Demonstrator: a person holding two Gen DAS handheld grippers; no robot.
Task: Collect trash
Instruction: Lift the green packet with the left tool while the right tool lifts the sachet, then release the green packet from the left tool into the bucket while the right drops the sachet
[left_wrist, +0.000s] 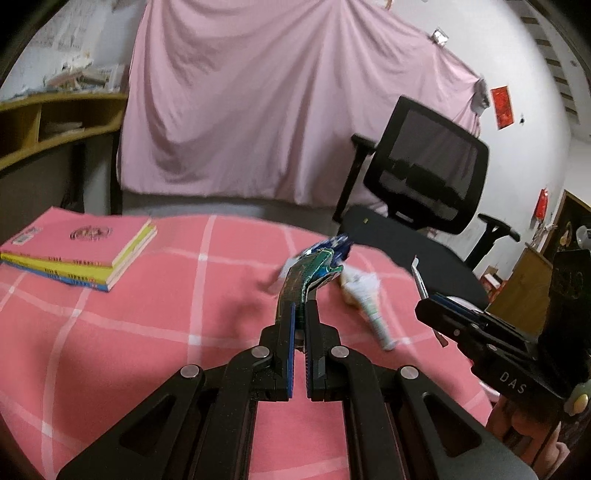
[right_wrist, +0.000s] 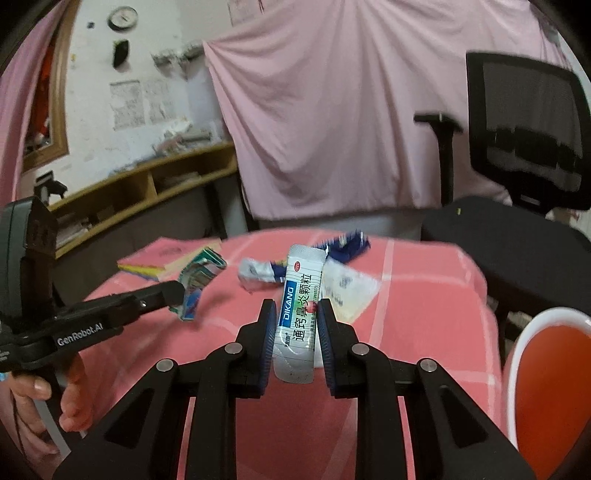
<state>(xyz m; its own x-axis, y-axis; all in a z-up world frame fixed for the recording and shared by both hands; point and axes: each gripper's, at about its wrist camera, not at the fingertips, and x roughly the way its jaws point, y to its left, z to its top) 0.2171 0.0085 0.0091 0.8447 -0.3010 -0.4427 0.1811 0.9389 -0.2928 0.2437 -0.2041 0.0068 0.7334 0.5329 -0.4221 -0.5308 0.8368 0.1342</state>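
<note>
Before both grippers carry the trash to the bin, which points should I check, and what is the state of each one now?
1. Left gripper shut on the green wrapper: ok.
2. Right gripper shut on the white sachet, pads on both its sides: ok.
3. Sachet lifted off the pink checked cloth: ok; its top end stands well above the fingers.
4. Red bin within view, low on the right: ok, opening looks free.
5. Trash left behind: not ok; blue-and-white wrappers and a clear packet lie on the cloth.
6. Path past the black chair: cannot tell.
</note>
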